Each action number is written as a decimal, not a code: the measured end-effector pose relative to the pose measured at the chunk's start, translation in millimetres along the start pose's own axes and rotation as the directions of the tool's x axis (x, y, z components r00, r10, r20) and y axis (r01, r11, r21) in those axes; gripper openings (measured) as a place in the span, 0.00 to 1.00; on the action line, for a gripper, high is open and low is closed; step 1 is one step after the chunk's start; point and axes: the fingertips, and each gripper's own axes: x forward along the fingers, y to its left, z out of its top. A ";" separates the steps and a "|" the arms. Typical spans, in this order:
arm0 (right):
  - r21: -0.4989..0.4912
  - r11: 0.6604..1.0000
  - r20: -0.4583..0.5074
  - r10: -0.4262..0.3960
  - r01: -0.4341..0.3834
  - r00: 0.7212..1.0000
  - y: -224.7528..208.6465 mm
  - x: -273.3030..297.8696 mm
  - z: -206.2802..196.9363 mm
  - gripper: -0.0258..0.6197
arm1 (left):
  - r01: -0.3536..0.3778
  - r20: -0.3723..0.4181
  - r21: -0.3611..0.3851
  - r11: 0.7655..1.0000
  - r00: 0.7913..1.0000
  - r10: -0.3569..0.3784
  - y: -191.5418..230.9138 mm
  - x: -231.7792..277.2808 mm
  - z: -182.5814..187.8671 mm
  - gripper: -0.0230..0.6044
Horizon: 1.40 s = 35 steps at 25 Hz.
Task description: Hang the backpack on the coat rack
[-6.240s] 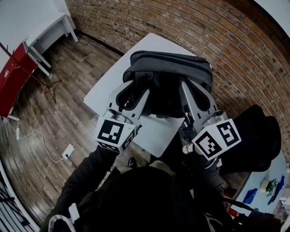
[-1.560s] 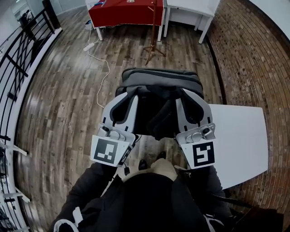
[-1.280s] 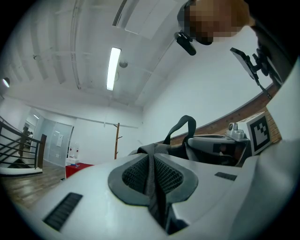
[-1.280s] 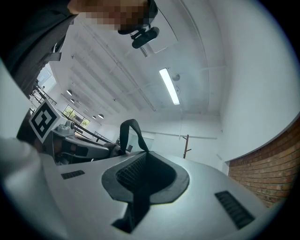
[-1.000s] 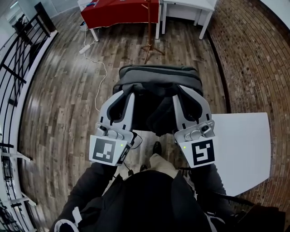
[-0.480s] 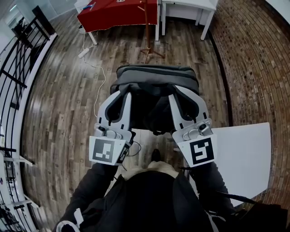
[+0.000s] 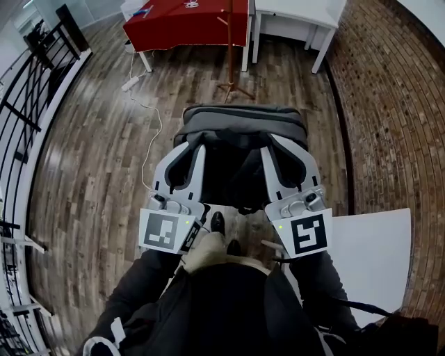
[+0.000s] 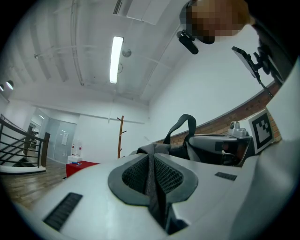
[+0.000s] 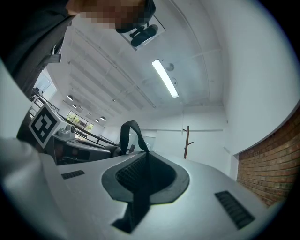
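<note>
The backpack hangs in the air above the floor, carried between the two tongs. It touches no table. Its grey top panel faces up in the head view, with the dark body below it between the tongs.

The left tongs are clamped on a grey strap. The strap runs through the closed pads in the left gripper view. The right tongs are clamped on a black strap, which is pinched the same way in the right gripper view. Both tongs point ahead and slightly upward, side by side. The carry loop of the backpack stands upright between them.

The coat rack stands upright on the floor ahead, well apart from the backpack. It stands just beside the right end of a red table. A white table stands beside the red one, against the brick wall. A second white table lies at the person's right. A power strip with its cable lies on the floor to the left. A black railing borders the floor's left edge. A shoe shows below the backpack.
</note>
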 end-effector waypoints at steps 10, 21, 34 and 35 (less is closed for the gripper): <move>-0.015 0.999 -0.013 -0.042 0.042 0.999 -28.1 59.5 -34.7 0.07 | 0.039 -0.010 -0.010 0.999 0.999 -0.039 41.7 62.7 -26.7 0.10; -0.006 0.997 -0.018 -0.080 0.080 0.997 -71.9 136.8 -68.1 0.07 | 0.075 0.011 -0.028 0.997 0.997 -0.075 91.1 145.0 -39.6 0.10; -0.011 0.992 0.015 -0.125 0.125 0.992 -109.9 203.4 -80.8 0.07 | 0.111 0.016 -0.034 0.993 0.994 -0.110 131.0 213.6 -43.6 0.10; -0.014 0.992 0.017 -0.123 0.124 0.992 -113.6 207.2 -81.1 0.07 | 0.112 0.017 -0.033 0.993 0.994 -0.111 132.3 218.2 -43.3 0.10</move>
